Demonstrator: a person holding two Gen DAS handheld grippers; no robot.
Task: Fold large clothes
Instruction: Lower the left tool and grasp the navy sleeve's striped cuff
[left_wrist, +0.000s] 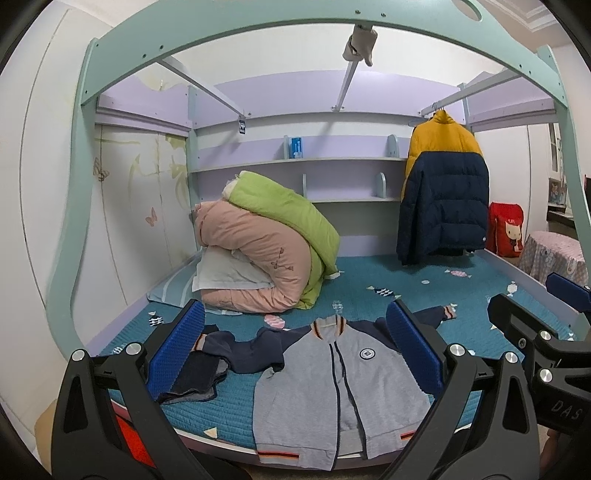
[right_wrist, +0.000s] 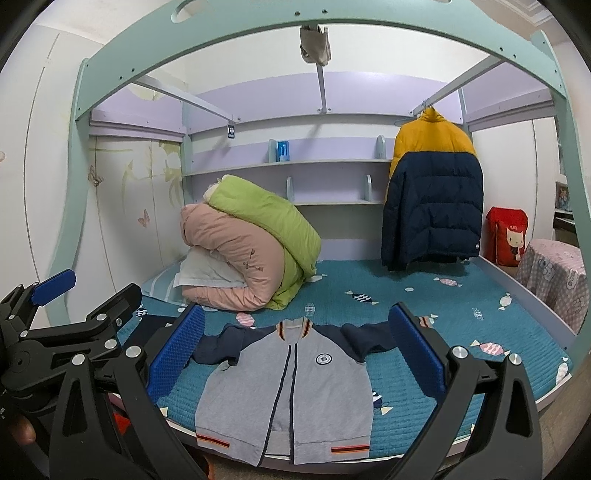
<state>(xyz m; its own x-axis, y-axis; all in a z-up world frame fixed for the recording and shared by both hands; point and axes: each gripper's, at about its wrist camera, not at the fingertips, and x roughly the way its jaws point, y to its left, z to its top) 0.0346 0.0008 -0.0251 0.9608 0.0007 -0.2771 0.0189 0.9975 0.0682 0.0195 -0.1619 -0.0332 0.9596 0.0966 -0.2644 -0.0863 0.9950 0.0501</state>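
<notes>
Grey zip-front jacket with navy sleeves (left_wrist: 332, 384) lies flat at the teal quilted bed's (left_wrist: 480, 306) six-o'clock edge. Left gripper (left_wrist: 295, 354) and right gripper (right_wrist: 295, 354) hover spread, empty. Risk: the hem overhangs the edge, so a tug may slide it floorward.

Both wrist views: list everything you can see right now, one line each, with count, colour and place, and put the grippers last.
zip jacket: 1, grey body, navy sleeves, spread flat at the bed's near edge
dark garment: 1, navy, crumpled left of the jacket
quilted bedspread: 1, teal with candy print, covering the bed
pink duvet: 1, rolled, far left of bed
green duvet: 1, on the pink one
pillow: 1, white, under the duvets
puffer coat: 1, yellow and navy, hanging at right
red bag: 1, cartoon print, beside the bed at right
shelves: 2, lilac, back wall
left gripper: open, above the jacket
right gripper: open, above the jacket
</notes>
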